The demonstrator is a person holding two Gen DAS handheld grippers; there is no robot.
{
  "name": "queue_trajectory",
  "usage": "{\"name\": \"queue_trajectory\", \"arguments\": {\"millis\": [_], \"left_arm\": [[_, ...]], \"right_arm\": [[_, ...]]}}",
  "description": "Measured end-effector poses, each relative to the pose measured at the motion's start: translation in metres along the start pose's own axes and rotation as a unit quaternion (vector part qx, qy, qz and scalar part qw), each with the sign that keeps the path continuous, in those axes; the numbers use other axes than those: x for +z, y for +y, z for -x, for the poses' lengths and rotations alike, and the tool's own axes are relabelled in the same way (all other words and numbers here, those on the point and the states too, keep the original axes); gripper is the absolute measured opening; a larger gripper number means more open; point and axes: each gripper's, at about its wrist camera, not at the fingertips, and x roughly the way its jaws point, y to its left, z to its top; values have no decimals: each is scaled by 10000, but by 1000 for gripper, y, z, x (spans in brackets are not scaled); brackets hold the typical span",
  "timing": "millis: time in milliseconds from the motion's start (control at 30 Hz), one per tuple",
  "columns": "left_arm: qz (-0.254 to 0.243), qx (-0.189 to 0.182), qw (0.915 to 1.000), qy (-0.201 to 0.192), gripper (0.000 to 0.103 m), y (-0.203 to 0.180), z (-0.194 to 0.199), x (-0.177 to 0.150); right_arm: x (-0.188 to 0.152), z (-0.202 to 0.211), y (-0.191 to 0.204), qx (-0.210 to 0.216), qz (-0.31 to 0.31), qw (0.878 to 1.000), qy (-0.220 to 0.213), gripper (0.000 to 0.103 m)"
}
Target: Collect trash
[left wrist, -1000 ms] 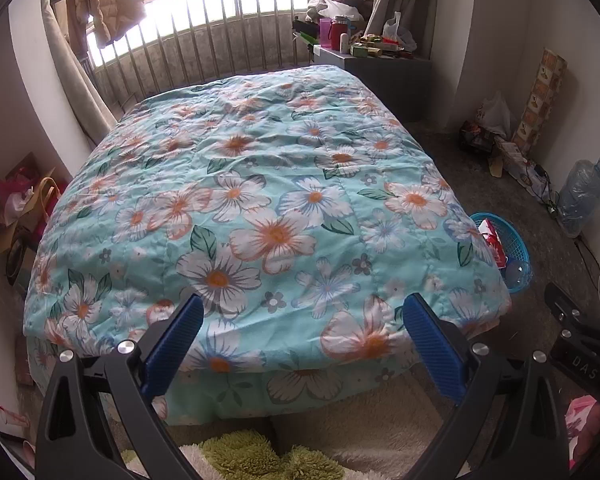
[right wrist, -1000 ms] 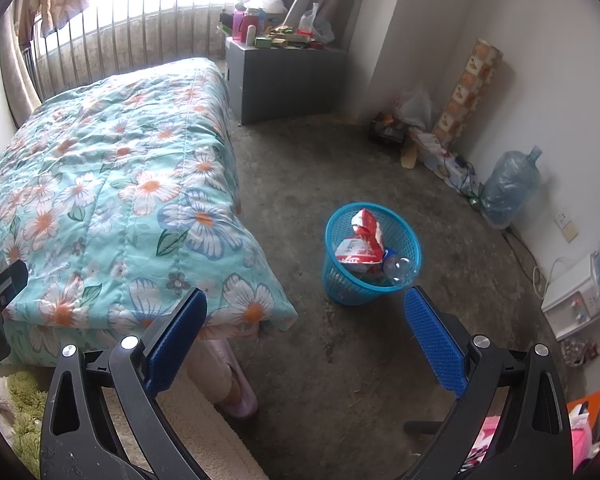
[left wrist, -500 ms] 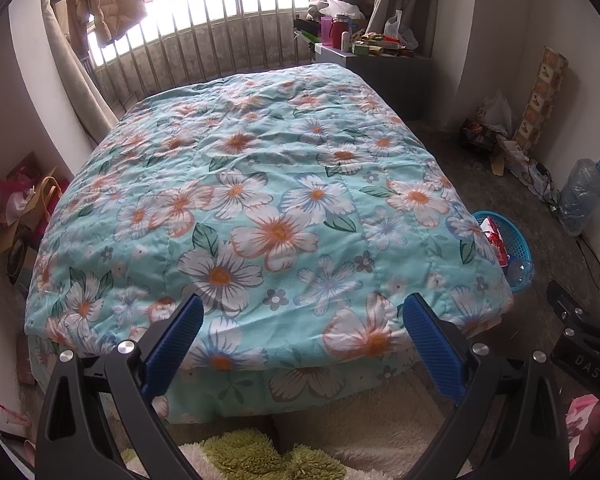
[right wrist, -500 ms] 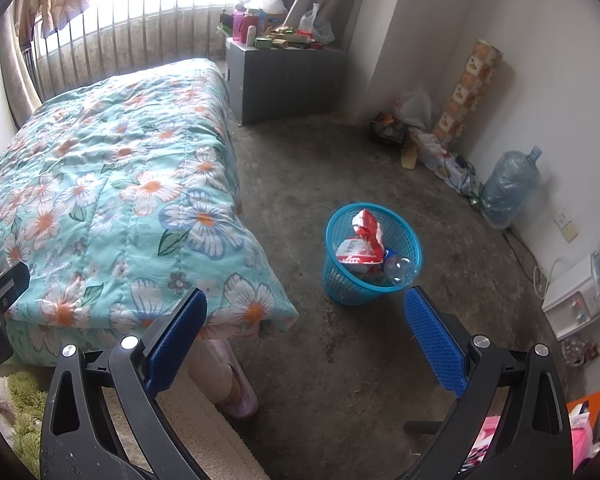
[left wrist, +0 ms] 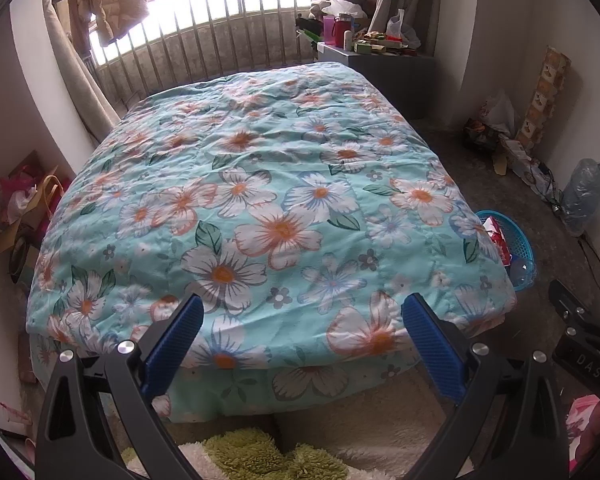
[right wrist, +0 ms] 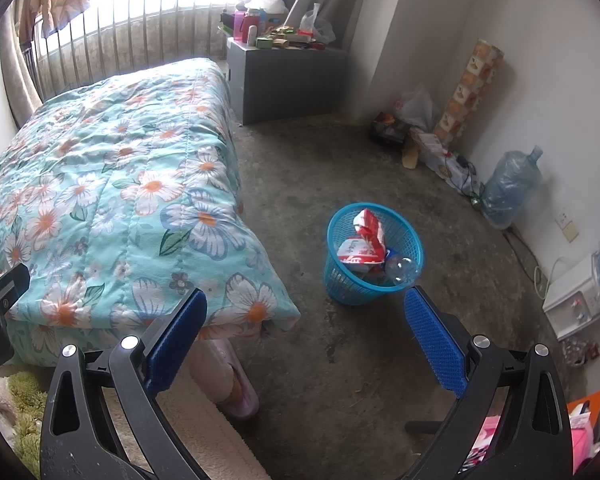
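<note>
A blue mesh trash basket [right wrist: 342, 276] stands on the concrete floor right of the bed. It holds a red and white wrapper [right wrist: 360, 240] and a clear plastic bottle [right wrist: 400, 268]. It also shows in the left wrist view [left wrist: 520, 236], half hidden by the quilt. My right gripper [right wrist: 306, 328] is open and empty, hovering near the bed's foot, left of and nearer than the basket. My left gripper [left wrist: 300, 332] is open and empty over the foot of the bed.
The bed with a floral quilt [left wrist: 260, 200] fills the left. A grey cabinet [right wrist: 284, 80] with clutter stands at the back. Water jugs [right wrist: 508, 184], bags and a patterned roll [right wrist: 468, 92] line the right wall. A pink slipper [right wrist: 236, 384] and shaggy rug [left wrist: 260, 456] lie below.
Both views have drifted very slightly; the grippers stay open and empty, and nothing else has moved.
</note>
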Motion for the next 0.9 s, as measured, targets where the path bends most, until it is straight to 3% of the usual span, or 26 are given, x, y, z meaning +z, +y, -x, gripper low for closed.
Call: {"name": "queue_trajectory", "arguments": {"millis": [900], "left_arm": [[19,56,10000,-3,98,7,2,-1]], "right_arm": [[3,0,6,13,10,10000,-5,95]]}}
